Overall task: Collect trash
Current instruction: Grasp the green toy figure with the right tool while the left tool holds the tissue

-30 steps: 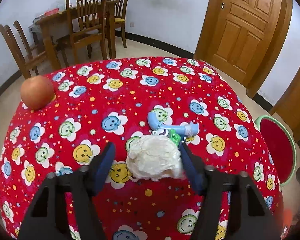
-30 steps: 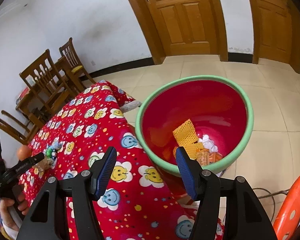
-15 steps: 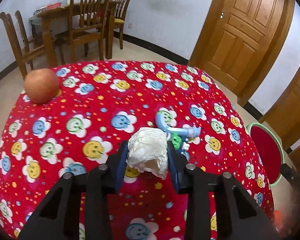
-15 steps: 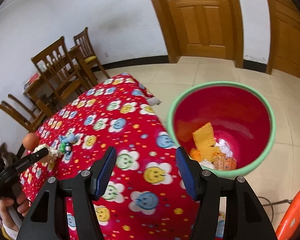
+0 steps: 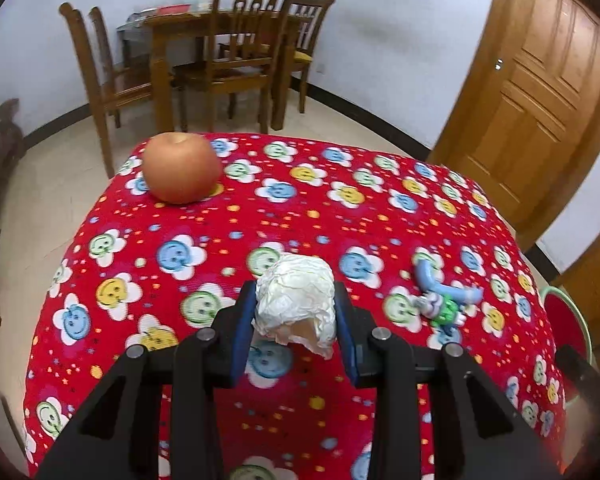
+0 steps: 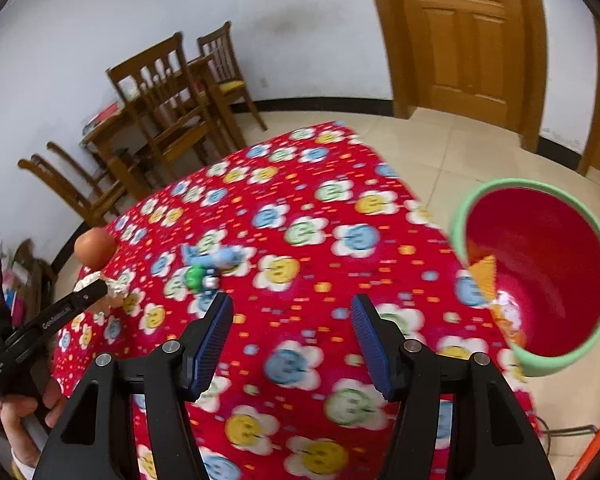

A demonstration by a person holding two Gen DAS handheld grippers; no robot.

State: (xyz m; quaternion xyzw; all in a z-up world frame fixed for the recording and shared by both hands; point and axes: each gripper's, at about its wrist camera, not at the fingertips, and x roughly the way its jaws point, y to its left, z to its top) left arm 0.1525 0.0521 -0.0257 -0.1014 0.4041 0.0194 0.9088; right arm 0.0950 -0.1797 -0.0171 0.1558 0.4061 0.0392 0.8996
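My left gripper (image 5: 296,312) is shut on a crumpled white paper ball (image 5: 296,304) and holds it above the red smiley tablecloth (image 5: 260,216). The same gripper with the ball shows at the far left of the right wrist view (image 6: 96,288). My right gripper (image 6: 292,340) is open and empty above the tablecloth (image 6: 320,208). The red trash bin with a green rim (image 6: 540,276) stands off the table's right side and holds orange and white scraps. Its rim also shows in the left wrist view (image 5: 568,320).
An apple (image 5: 180,168) sits at the table's far left corner. A blue and green toy (image 5: 440,300) lies right of the ball, also in the right wrist view (image 6: 208,264). Wooden chairs and a table (image 5: 228,52) stand behind; doors (image 5: 540,92) are at right.
My left gripper shut on the paper ball, lifted it and swung left, away from the toy. My right gripper swung left from the bin to over the table.
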